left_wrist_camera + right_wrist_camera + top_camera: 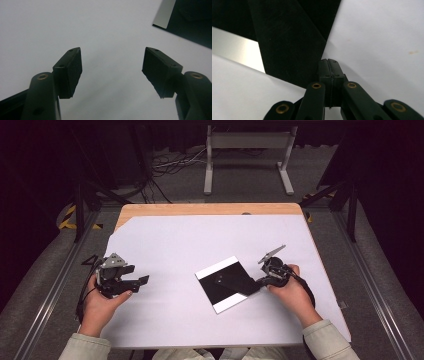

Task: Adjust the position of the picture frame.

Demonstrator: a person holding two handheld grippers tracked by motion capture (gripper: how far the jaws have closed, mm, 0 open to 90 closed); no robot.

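Black sheet [230, 281] laid mid-table. Right gripper [330, 72] clamped on black strip [287, 47] over sheet. Left gripper [112, 72] held wide, unloaded, left of sheet.

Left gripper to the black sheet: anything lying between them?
Nothing. In the high view, only bare white table cover separates the left gripper from the black sheet. The left gripper view shows the same.

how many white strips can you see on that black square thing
2. Both are on the black square at mid-table: one white strip along its far-left edge, the other white strip along its near-right edge. The right gripper hides part of the square.
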